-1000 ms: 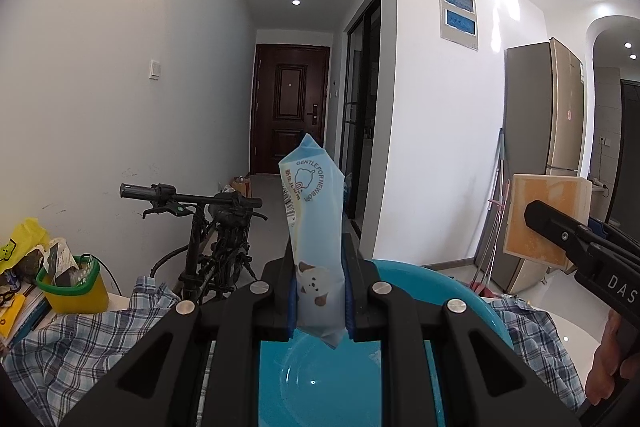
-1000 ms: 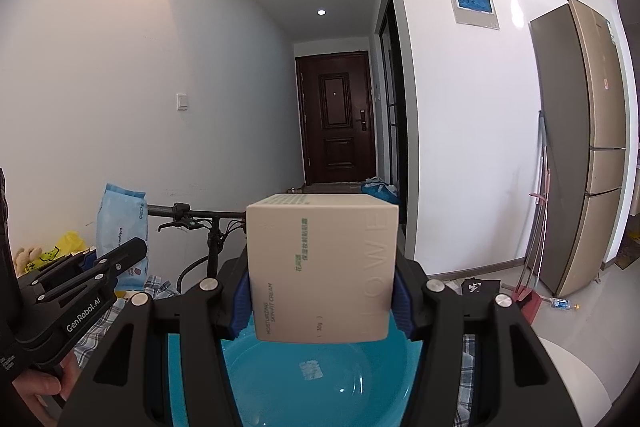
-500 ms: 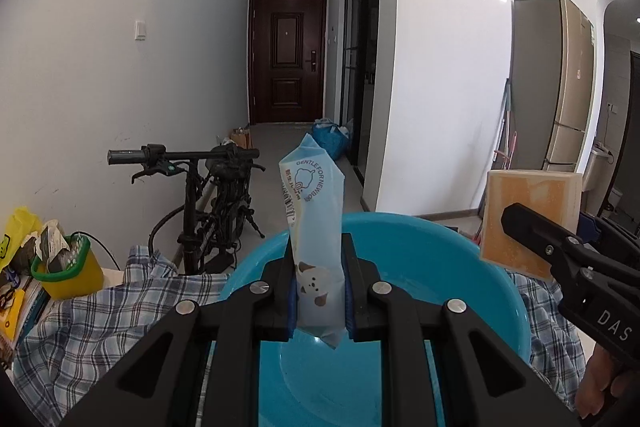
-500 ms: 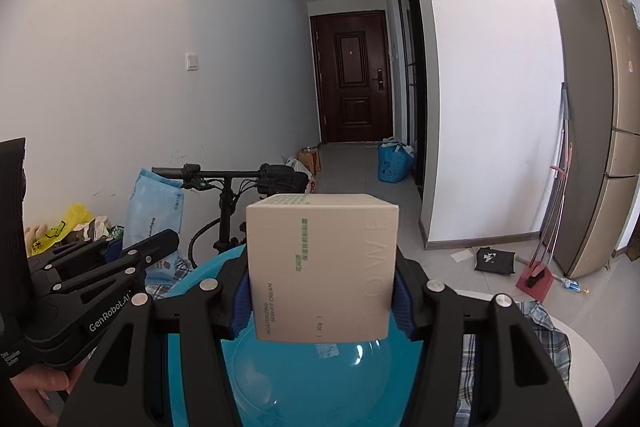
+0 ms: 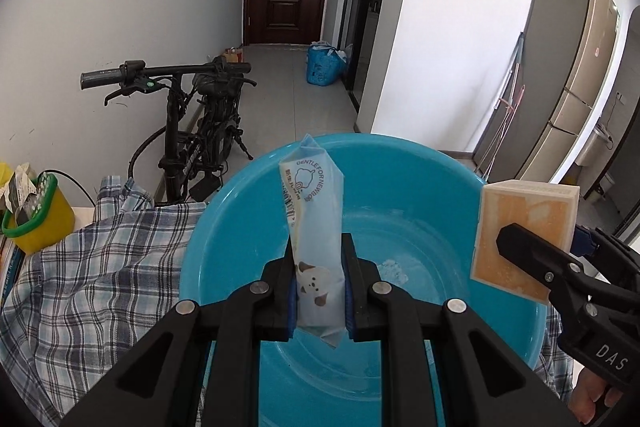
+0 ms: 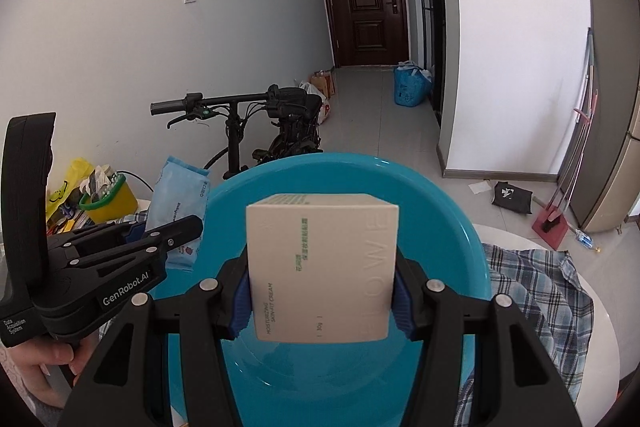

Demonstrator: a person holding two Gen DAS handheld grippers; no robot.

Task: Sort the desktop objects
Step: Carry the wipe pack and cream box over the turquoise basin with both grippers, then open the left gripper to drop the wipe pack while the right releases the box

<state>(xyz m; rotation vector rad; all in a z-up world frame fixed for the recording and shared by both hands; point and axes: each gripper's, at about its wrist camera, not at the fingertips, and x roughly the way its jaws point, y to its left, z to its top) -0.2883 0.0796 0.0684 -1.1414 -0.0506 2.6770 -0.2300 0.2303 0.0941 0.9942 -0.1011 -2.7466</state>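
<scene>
Wipes pack (image 5: 316, 223) stands upright, long axis pointing up and away, its lower part clamped between the jaws of the left gripper (image 5: 320, 287) above the blue basin (image 5: 224, 211). Cream box (image 6: 322, 267) sits squarely between the right gripper's (image 6: 320, 301) blue pads, pinched at both side faces, also over the basin. Compared with a second ago, both views tilt lower, showing far more basin and checked cloth (image 5: 92, 263). Beyond stands a bicycle (image 5: 192, 123).
</scene>
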